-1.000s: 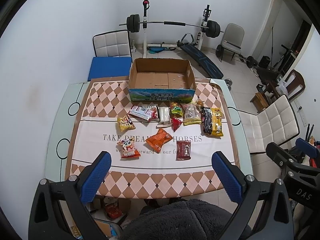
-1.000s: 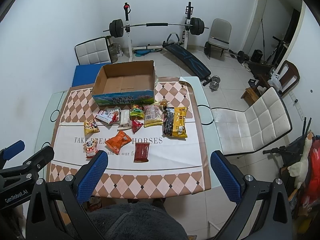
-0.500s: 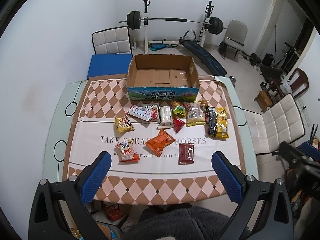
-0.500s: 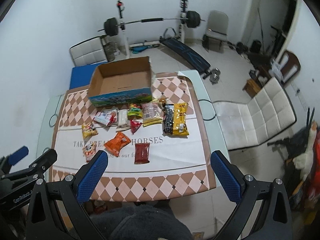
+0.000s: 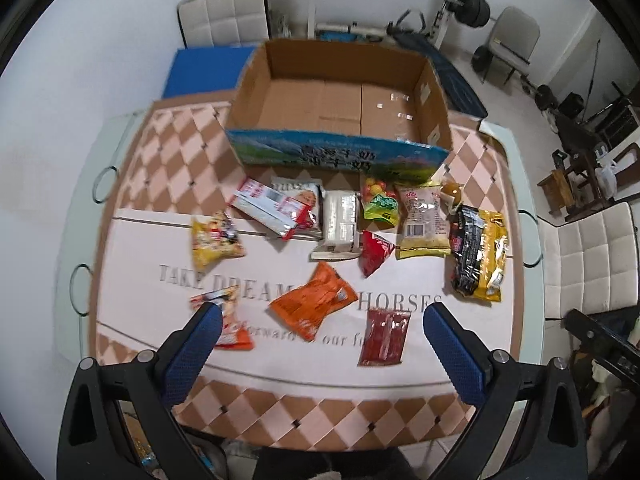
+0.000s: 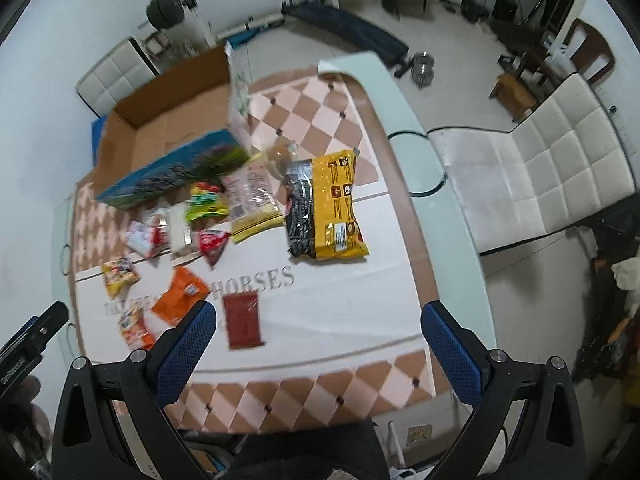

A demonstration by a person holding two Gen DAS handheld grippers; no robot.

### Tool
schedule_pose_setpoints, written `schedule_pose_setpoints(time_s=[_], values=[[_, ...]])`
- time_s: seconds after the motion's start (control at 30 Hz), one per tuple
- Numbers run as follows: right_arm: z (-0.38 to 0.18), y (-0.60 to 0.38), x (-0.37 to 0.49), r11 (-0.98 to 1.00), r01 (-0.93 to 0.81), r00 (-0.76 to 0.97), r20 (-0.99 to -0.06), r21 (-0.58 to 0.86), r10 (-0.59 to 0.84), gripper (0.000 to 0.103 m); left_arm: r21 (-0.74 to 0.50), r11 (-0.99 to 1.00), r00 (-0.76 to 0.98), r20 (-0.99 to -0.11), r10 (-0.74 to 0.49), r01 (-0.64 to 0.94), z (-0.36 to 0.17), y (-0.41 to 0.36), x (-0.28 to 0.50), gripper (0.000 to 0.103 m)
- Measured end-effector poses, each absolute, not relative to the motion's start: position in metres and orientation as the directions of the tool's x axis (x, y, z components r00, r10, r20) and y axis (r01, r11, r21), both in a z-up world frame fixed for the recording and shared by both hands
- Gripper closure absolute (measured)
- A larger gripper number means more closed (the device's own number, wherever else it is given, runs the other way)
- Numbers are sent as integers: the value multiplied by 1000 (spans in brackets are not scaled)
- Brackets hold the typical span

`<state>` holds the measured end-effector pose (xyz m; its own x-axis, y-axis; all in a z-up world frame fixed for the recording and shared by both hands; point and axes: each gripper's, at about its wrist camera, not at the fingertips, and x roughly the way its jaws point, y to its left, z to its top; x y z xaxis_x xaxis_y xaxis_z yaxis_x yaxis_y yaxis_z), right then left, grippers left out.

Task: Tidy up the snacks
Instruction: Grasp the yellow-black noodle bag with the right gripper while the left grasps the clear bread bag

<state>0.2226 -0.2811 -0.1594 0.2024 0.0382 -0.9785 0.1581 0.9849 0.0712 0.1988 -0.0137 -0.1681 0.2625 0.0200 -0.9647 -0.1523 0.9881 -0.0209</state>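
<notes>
**Snacks spread before an empty box, both grippers free**

The counter (image 5: 132,240), under a checkered cloth, fills the middle of both views. At its far side, upper centre of the left view, sits the open box (image 5: 340,148), with nothing visible inside. Just in front of it lie the snacks, none yet packed.

The biggest is the yellow-black pack (image 6: 324,208), right of centre: bulky, probably the heaviest, best taken across its narrower width. Next, the clear bag (image 5: 422,220), the white pack (image 5: 338,224) and the red-white packet (image 5: 272,210) form a row touching or overlapping one another. Nearer the grippers lie the orange pouch (image 5: 314,304) and dark red sachet (image 5: 384,336), flat and apart from the rest. All look light, soft and crinkly, likely slippery; pinching a sealed edge should hold best.

The left gripper (image 5: 318,344) and right gripper (image 6: 320,340) hover above the near edge, jaws wide and holding nothing.
</notes>
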Motion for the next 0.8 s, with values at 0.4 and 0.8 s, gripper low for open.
schedule_pose_setpoints(time_s=[0.4,0.8], values=[[-325,-293,340,982,171,10,-997,74,73,0,-103,982,62,-994,-94,-157,-280,-65,301,6],[-412,-292,365,976,172,-114,-982,132,153,15,-115,985,-29,-992,-120,-127,-334,-121,364,23]])
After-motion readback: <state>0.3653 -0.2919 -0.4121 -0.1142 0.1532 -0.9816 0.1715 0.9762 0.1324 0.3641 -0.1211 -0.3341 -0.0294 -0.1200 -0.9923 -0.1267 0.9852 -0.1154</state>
